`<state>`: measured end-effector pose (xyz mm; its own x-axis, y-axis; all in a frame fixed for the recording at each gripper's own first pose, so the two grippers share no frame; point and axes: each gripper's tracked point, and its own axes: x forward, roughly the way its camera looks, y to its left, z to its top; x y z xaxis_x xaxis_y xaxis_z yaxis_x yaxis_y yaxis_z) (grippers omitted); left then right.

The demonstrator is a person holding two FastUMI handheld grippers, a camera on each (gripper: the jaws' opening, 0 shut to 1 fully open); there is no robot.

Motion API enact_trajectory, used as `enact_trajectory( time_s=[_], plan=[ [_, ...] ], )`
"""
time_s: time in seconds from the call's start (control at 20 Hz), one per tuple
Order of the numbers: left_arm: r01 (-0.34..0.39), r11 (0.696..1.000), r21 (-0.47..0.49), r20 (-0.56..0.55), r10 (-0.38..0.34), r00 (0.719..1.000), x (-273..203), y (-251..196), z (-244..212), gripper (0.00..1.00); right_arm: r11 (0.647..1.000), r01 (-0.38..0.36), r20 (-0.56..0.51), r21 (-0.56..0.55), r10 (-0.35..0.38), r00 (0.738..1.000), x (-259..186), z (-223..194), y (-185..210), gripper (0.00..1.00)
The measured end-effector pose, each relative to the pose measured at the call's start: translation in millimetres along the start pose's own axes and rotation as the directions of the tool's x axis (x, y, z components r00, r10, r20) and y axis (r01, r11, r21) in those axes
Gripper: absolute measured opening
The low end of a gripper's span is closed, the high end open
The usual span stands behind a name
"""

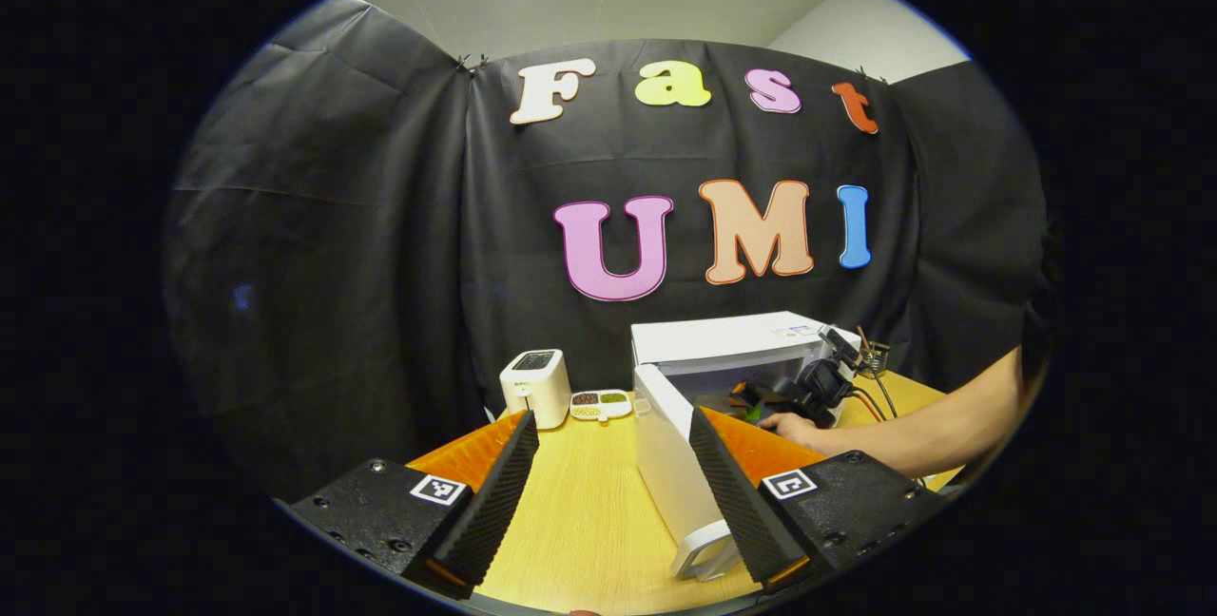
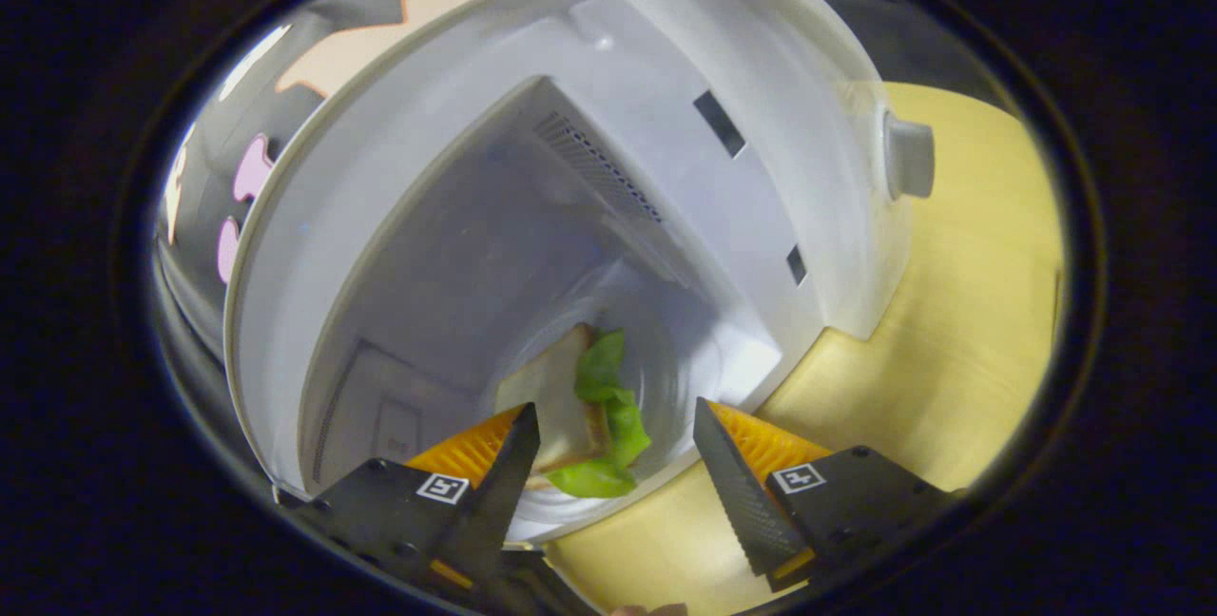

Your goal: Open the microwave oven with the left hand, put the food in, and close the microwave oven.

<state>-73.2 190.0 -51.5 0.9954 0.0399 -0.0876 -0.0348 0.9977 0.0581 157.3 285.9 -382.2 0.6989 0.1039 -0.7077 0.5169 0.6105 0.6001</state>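
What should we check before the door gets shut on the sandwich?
1. Microwave door swung open: ok.
2. Sandwich inside the cavity: ok.
3. Right gripper open, not pressing the sandwich: ok.
4. Right gripper and hand clear of the doorway: not ok, both are at the opening.
5. Left gripper open, ready near the door: ok.
6. Sandwich sitting flat: cannot tell.
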Motion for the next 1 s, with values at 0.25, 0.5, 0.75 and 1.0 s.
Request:
enact_trajectory(
  time_s=[0.25,0.5,0.75,1.0],
  plan=[
    [-0.015,1.000,0.007,-0.006,0.015,1.000,-7,5,-3,0.97,0.960,-0.064,0.015,-0.272,0.070,0.997,-31,0,-11,0.99],
    [-0.046,0.999,0.025,-0.023,0.046,0.999,-15,18,-13,0.97,0.838,-0.149,0.052,-0.526,0.206,0.977,-89,17,-5,0.91],
    [-0.096,0.994,0.043,-0.050,0.098,0.994,-21,42,-33,0.97,0.717,-0.147,0.155,-0.681,0.338,0.928,-166,81,-9,0.91],
    [-0.148,0.987,0.060,-0.162,0.156,0.974,-23,56,-86,0.35,0.655,-0.075,0.248,-0.752,0.387,0.888,-225,153,-21,0.91]
  ],
)
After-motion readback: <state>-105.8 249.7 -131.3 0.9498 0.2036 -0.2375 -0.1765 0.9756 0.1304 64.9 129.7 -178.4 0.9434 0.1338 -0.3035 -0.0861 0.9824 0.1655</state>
